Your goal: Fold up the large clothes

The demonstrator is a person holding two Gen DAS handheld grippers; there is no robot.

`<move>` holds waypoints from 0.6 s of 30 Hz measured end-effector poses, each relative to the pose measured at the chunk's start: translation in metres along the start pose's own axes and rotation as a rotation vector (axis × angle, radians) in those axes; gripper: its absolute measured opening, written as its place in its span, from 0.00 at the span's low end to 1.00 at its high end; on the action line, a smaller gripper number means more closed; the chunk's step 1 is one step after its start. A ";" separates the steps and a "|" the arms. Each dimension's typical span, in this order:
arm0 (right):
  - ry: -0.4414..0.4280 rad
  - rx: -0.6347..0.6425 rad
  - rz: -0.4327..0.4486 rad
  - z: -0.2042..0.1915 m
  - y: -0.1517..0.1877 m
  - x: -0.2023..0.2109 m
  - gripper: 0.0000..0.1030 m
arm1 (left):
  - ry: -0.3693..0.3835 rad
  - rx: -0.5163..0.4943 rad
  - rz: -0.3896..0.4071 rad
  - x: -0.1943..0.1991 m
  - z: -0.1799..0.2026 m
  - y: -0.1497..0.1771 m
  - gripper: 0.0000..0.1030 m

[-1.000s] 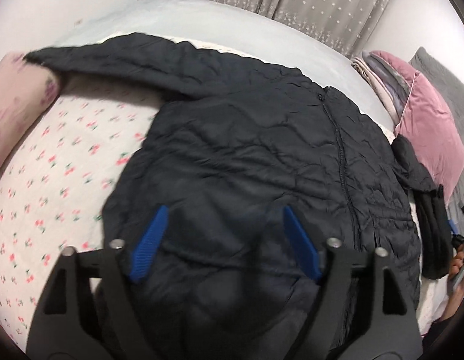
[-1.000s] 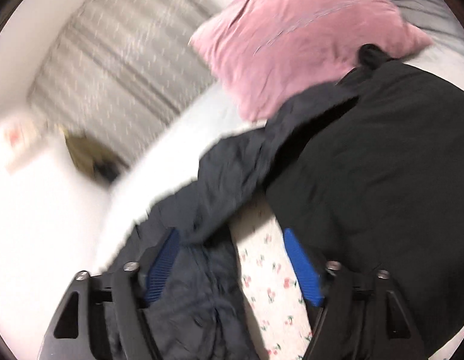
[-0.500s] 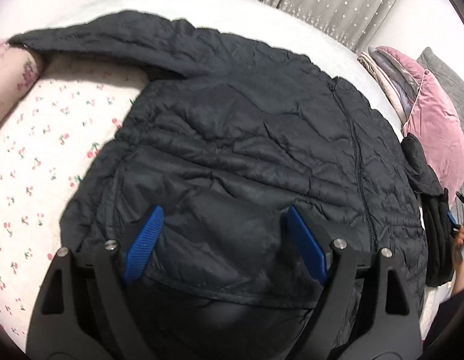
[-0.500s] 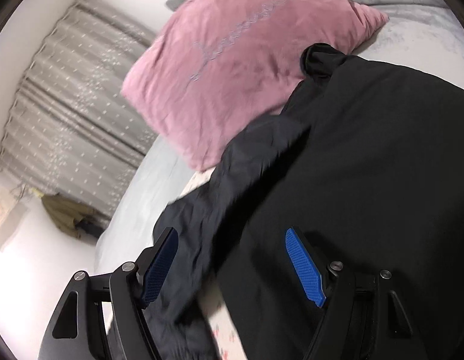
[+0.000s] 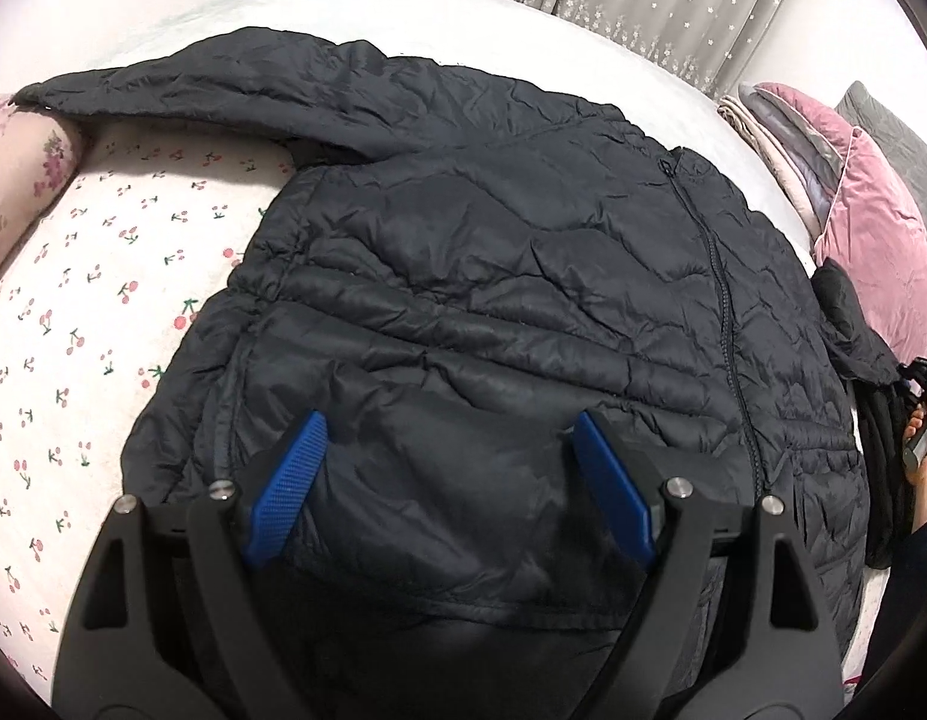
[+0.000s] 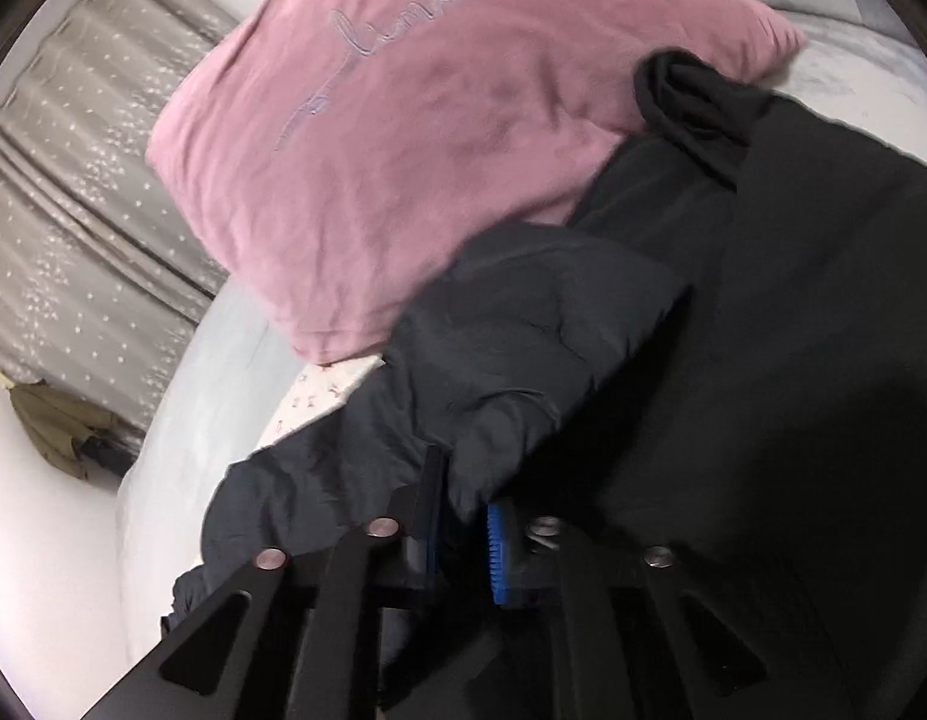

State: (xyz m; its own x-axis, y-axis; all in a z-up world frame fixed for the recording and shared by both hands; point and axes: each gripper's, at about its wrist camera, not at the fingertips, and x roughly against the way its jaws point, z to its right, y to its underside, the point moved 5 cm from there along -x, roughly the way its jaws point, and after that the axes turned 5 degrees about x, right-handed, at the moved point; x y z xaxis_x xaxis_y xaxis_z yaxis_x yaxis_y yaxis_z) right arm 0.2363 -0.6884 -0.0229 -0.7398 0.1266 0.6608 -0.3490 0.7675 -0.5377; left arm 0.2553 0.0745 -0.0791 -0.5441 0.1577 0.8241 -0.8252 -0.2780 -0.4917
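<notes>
A black quilted jacket [image 5: 493,276] lies zipped and spread front-up on the bed, one sleeve [image 5: 223,84] stretched out to the far left. My left gripper [image 5: 448,426] hovers open over the jacket's lower part, its blue pads wide apart with nothing pinched between them. In the right wrist view, my right gripper [image 6: 463,498] is shut on a fold of the jacket's other sleeve [image 6: 523,330], which bunches up in front of the pads. That sleeve lies partly on a second black garment [image 6: 793,300].
A cherry-print sheet [image 5: 103,300] covers the bed. A pink velvet pillow [image 6: 433,120] and stacked bedding [image 5: 781,138] sit at the jacket's right side, a floral bolster [image 5: 19,168] at the far left. Grey starred curtains [image 5: 643,0] hang behind. A person's hand [image 5: 925,456] shows at the right edge.
My right gripper swept across to the sleeve by the pink pillow and closed on its fabric. The left gripper sank a little toward the jacket early on, then held still, open.
</notes>
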 end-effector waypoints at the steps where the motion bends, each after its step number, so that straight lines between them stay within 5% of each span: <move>1: 0.004 0.031 0.049 -0.005 -0.005 0.014 0.07 | 0.007 0.007 -0.001 0.001 -0.001 -0.001 0.82; 6: -0.013 0.183 0.261 -0.041 -0.022 0.092 0.06 | 0.033 0.054 -0.002 0.005 -0.008 -0.004 0.82; 10: -0.032 0.273 0.278 -0.081 -0.017 0.113 0.06 | 0.039 0.064 -0.008 0.006 -0.010 -0.004 0.82; 18: -0.186 0.634 0.351 -0.238 0.063 0.137 0.05 | 0.069 0.109 -0.009 0.012 -0.022 -0.010 0.82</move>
State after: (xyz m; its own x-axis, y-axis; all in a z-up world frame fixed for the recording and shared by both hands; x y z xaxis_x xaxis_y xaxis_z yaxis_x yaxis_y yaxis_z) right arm 0.2501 -0.4730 0.1580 -0.9343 0.1458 0.3252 -0.2971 0.1853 -0.9367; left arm 0.2534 0.1003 -0.0708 -0.5486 0.2248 0.8053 -0.8111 -0.3768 -0.4474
